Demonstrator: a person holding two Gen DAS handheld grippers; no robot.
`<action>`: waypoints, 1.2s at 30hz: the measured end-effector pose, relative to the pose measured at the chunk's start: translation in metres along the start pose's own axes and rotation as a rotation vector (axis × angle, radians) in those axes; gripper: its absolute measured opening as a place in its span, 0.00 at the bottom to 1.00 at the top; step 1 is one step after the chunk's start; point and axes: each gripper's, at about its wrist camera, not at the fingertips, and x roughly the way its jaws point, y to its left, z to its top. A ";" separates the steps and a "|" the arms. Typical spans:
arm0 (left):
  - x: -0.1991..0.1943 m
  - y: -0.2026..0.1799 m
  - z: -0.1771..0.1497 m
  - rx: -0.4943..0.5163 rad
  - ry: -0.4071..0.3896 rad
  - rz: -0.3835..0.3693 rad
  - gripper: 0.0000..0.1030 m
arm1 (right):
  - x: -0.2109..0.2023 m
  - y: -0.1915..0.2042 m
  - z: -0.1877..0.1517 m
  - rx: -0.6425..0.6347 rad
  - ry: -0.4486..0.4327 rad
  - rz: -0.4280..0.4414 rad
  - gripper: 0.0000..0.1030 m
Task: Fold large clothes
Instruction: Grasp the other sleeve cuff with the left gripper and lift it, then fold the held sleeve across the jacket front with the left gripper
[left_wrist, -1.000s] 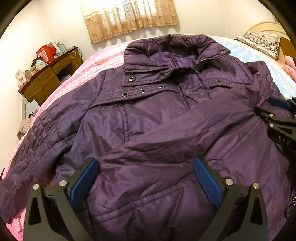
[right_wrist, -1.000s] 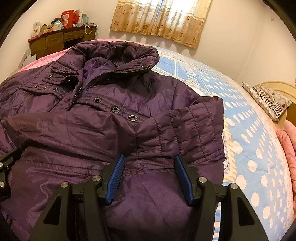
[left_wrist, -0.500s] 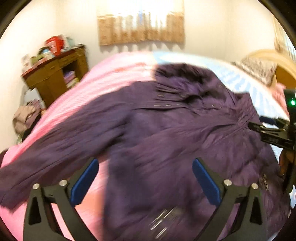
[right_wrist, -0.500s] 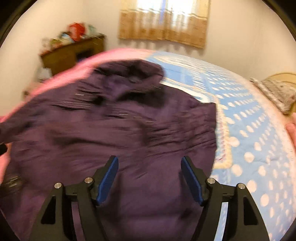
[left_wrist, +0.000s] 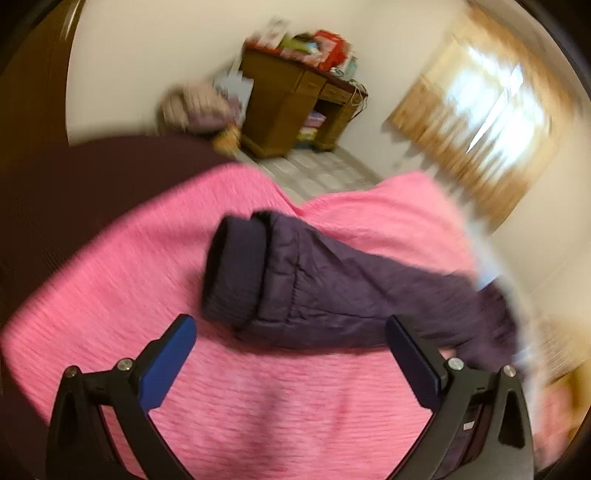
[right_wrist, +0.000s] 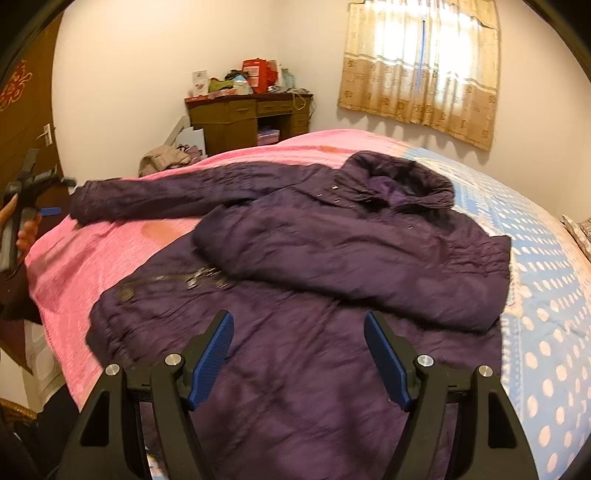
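Outstretched sleeve (left_wrist: 332, 295) lay just ahead of left gripper (left_wrist: 291, 354), cuff nearest, long axis running rightward toward jacket (right_wrist: 332, 258). Both grippers gaped empty; right gripper (right_wrist: 299, 354) farther.

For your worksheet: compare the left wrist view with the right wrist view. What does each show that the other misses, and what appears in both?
Only the left wrist view shows the sleeve's cuff close up, lying on the pink blanket ahead of the open left gripper.

Only the right wrist view shows the whole purple jacket, its collar, the blue dotted cover and the open right gripper.

Both show the outstretched sleeve, wooden desk and curtain.
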 end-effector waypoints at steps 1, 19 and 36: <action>0.005 0.008 -0.001 -0.061 0.008 -0.034 1.00 | -0.002 0.005 -0.003 -0.001 -0.001 0.006 0.71; 0.069 0.006 0.018 -0.126 -0.034 -0.022 0.31 | -0.002 -0.001 -0.032 0.088 -0.003 -0.010 0.71; -0.022 -0.225 0.069 0.267 -0.310 -0.295 0.25 | -0.029 -0.051 -0.058 0.251 -0.090 -0.037 0.71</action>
